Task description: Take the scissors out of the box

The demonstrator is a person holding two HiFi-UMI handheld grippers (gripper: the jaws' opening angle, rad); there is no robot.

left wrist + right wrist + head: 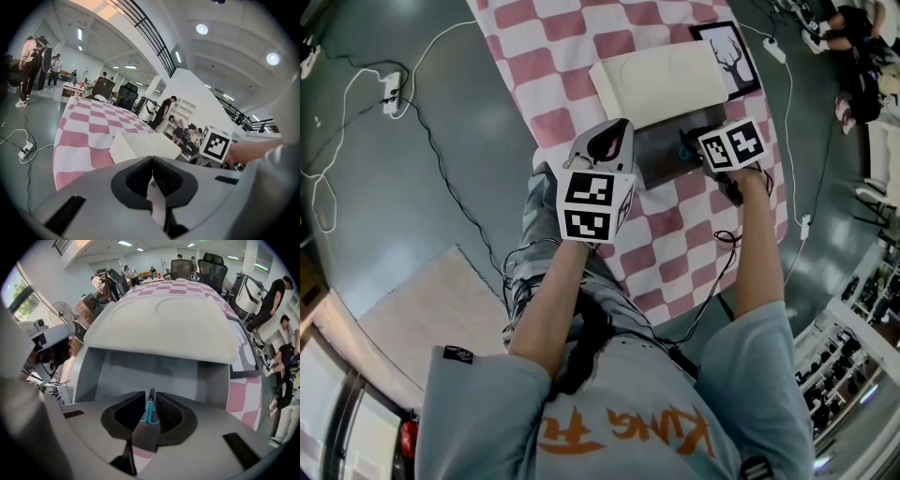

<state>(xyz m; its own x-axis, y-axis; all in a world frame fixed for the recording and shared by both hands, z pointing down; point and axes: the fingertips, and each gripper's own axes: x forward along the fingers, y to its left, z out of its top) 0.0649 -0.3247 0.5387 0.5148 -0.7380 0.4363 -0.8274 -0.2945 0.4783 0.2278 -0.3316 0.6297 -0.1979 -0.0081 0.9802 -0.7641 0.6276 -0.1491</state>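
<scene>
Scissors (149, 414) mostly hidden inside the box (140, 371)
Only teal handles show between the 2 spread fingers of the right gripper (150, 398), box walls close around; the left gripper (152, 161), fingers pressed together, hangs at the tabletop (675, 253) edge.

The scissors (150, 412) lie in the box (661, 155) on the table (553, 56), lid (661, 82) behind it.

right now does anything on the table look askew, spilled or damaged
Nothing spilled or damaged. Only the cream lid sits off the grey box, over its far edge and overlapping a framed print; the teal scissors lie inside.
</scene>
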